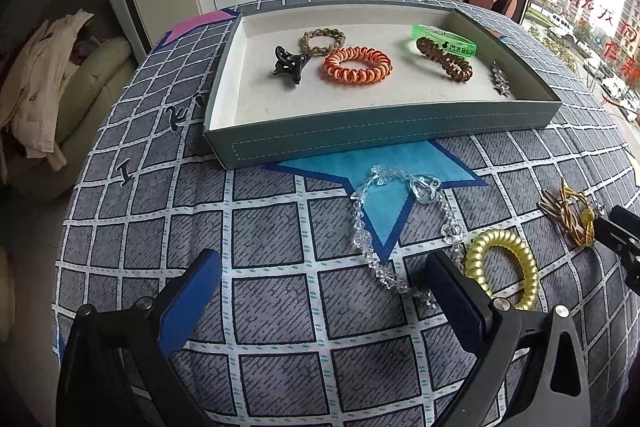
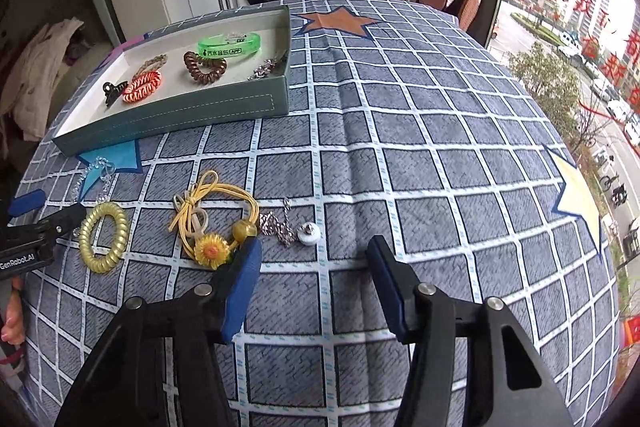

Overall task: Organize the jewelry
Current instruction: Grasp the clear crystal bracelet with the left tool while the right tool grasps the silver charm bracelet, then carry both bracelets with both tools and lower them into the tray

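Now, going left to right from the tray (image 1: pixel 384 135):
Left gripper (image 1: pixel 320 267): hanging released, nothing held, in front of the tray; should be closing on the clear bracelet (image 1: pixel 372 223) just beside it.
Right gripper (image 2: pixel 314 251): spread wide, empty, right of the tray; should be centring over the pendant chain (image 2: pixel 292 229).

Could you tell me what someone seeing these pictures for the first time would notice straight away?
Probably the grey-green tray at the far side of the checked tablecloth, with the orange spiral hair tie and green wristband bright against its white lining. Nearer, still on the cloth, lie the yellow spiral hair tie, the sunflower hair cord and a clear bead bracelet. Both the left gripper and right gripper are open and empty.
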